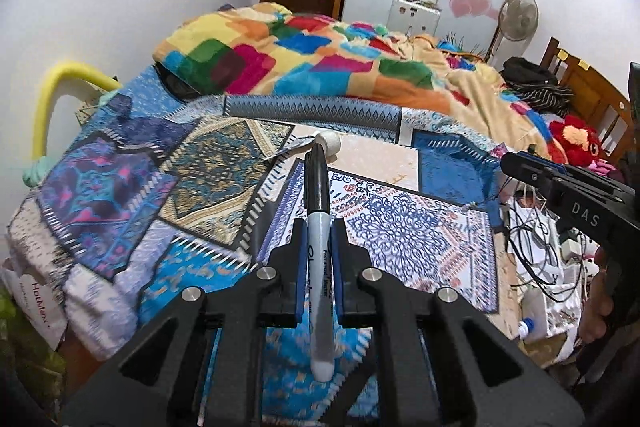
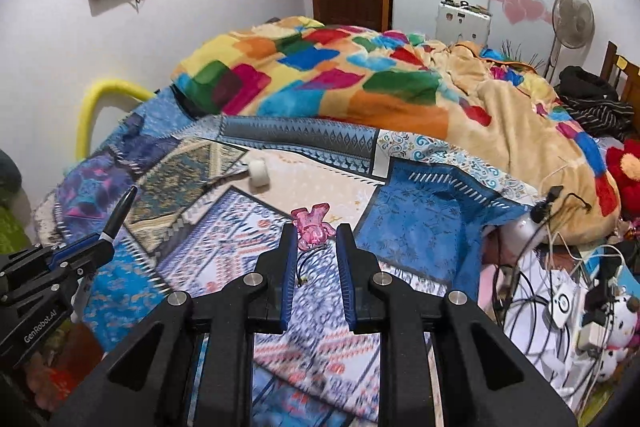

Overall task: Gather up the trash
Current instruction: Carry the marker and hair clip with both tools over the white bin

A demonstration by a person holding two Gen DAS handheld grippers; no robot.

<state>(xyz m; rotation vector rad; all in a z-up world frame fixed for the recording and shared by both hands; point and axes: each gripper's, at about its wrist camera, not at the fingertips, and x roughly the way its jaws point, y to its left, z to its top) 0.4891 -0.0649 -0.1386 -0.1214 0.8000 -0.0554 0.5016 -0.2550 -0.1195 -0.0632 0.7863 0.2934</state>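
The left gripper (image 1: 319,227) is clamped on a black permanent marker (image 1: 317,211), its two blue-padded fingers (image 1: 299,255) pressed against the grey barrel, so the capped black end sticks up and forward past the tips while the pale rear end hangs back toward the camera. In the right wrist view that same left gripper (image 2: 102,247) shows at the left edge, the marker (image 2: 120,213) slanting up out of it above the bed. The right gripper (image 2: 314,231) is spread with nothing between its fingers; a small pink translucent trinket (image 2: 312,227) (a short dark cord trails from it) lies on the patchwork bed cover (image 2: 256,227) just ahead of and between the tips, whether touching them I cannot tell. Farther back on the cover a white cylindrical cap (image 2: 259,173) rests on its side, well apart from the trinket. Behind it a bright multicoloured blanket (image 2: 360,83) is heaped across the bed. To the right, beside the bed, lies a tangle of cables (image 2: 536,311).
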